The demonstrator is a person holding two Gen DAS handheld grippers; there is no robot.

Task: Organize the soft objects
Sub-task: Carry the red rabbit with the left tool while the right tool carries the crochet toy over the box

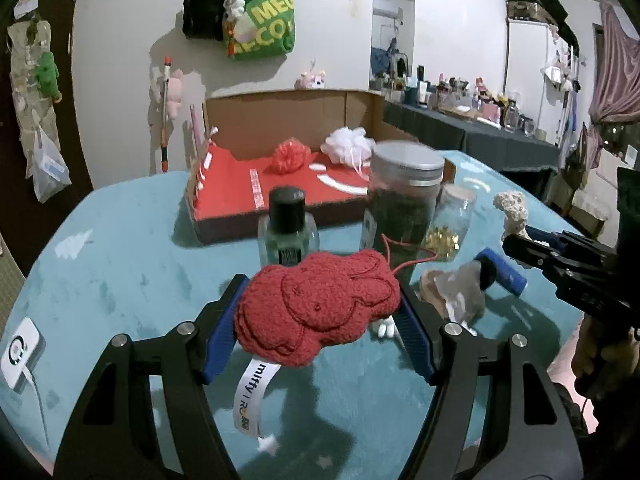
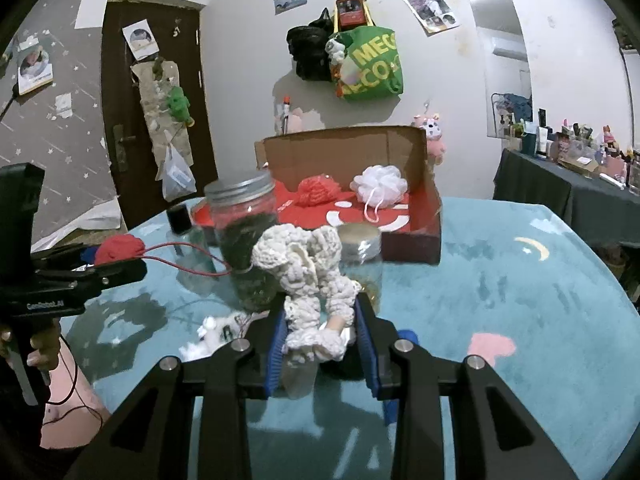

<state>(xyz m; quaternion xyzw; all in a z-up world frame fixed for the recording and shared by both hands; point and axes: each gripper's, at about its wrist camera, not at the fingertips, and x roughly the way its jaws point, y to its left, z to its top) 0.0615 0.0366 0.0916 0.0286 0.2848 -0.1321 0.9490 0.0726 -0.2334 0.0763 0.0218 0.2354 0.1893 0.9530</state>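
- Teal fuzzy table cover [image 1: 120, 264] fills the lower half of both wrist views, everything else sits on it.
- cardboard box [image 2: 412, 236] with red floor at 12 o'clock, flap upright at back; red mesh puff [image 2: 318, 192] and white mesh puff [image 2: 380, 186] inside, side by side, red one at 9 o'clock of white.
- left gripper [image 1: 320, 300], jaws narrow, clamped on red plush rabbit [image 1: 316, 308]; plush lifted off table, white tag hanging at 6 o'clock.
- right gripper [image 2: 322, 332], jaws narrow, holding white crochet toy [image 2: 312, 276] upright above table.
- metal-lid jar [image 1: 402, 196] with dark contents, near centre, in front of box.
- small cork jar [image 1: 452, 216] just at 3 o'clock of it.
- black-cap bottle [image 1: 287, 232] at 9 o'clock of metal-lid jar.
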